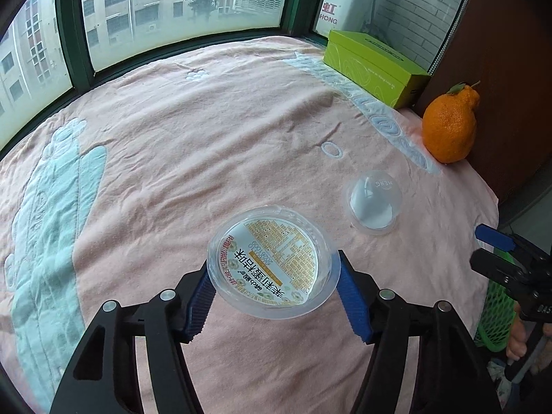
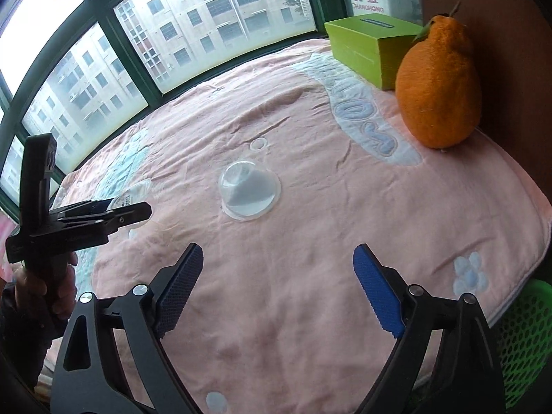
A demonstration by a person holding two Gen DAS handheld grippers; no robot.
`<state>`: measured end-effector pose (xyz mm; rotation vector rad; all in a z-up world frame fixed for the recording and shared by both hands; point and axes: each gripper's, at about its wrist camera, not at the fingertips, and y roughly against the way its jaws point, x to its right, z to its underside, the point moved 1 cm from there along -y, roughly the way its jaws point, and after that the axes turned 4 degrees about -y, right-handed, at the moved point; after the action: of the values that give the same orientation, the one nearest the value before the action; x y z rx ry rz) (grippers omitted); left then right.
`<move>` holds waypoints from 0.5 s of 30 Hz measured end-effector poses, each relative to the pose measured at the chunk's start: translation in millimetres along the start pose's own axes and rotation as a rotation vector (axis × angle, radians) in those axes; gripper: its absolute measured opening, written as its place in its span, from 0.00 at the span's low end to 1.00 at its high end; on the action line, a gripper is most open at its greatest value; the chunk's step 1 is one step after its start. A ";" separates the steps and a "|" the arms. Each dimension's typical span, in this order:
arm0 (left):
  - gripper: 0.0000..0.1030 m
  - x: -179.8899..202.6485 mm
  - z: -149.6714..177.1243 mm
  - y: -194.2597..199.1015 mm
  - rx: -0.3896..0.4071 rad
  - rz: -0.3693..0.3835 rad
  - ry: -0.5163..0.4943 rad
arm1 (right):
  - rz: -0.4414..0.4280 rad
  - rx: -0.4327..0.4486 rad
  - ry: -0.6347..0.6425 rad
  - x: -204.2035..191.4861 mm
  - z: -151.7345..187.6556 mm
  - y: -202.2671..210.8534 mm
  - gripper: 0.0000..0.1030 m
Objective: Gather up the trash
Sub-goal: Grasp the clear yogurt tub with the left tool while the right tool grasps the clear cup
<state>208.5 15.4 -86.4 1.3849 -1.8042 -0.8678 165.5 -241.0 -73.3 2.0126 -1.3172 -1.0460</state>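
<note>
In the left wrist view, the left gripper (image 1: 272,288) sits low in the centre of the frame with its two blue pads clamped on the rim of a clear plastic lid (image 1: 270,264) – a round, shallow piece with a printed label in orange, white and red facing the camera, tilted and lifted off the pink towel (image 1: 193,131) that covers the surface. To the right of it and a little higher, a clear dome-shaped cup (image 1: 373,205) lies mouth-down on the towel, apart from the lid. An orange citrus fruit (image 1: 451,125) with a knobby top and a leaf stands at the right, against a dark brown panel (image 1: 510,69), and a lime-green box (image 1: 374,63) rests behind it near the window (image 1: 179,10) across the top of the frame. At the right edge the right gripper (image 1: 496,245) enters, one blue pad showing, with a green mesh basket (image 1: 496,317) below it. In the right wrist view, the right gripper (image 2: 277,289) fills the bottom of the frame, its blue pads spread wide with only towel (image 2: 293,258) between them – released, holding nothing. The dome cup (image 2: 249,191) sits above, near the centre, well apart from the fingertips. The left gripper (image 2: 117,208) shows side-on at the left edge, a hand (image 2: 51,286) around its handle, part of the clear lid (image 2: 132,195) visible at its pads. The fruit (image 2: 438,86) and green box (image 2: 365,43) stand at upper right; the green basket (image 2: 524,341) shows at lower right, beyond the towel's edge.
</note>
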 end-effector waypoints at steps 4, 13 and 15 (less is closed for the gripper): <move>0.61 -10.5 4.4 7.3 0.003 -0.003 0.019 | -0.011 -0.017 0.017 -15.2 -12.7 -22.5 0.82; 0.59 -23.5 13.0 14.7 0.011 0.013 0.051 | 0.016 -0.048 0.064 -37.2 -33.8 -66.7 0.75; 0.59 -24.8 14.6 14.3 0.010 0.022 0.058 | 0.032 -0.058 0.080 -40.0 -36.4 -76.0 0.72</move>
<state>193.6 43.9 -85.4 1.3796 -1.7787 -0.7999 225.8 -173.9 -97.0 1.9637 -1.2600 -0.9681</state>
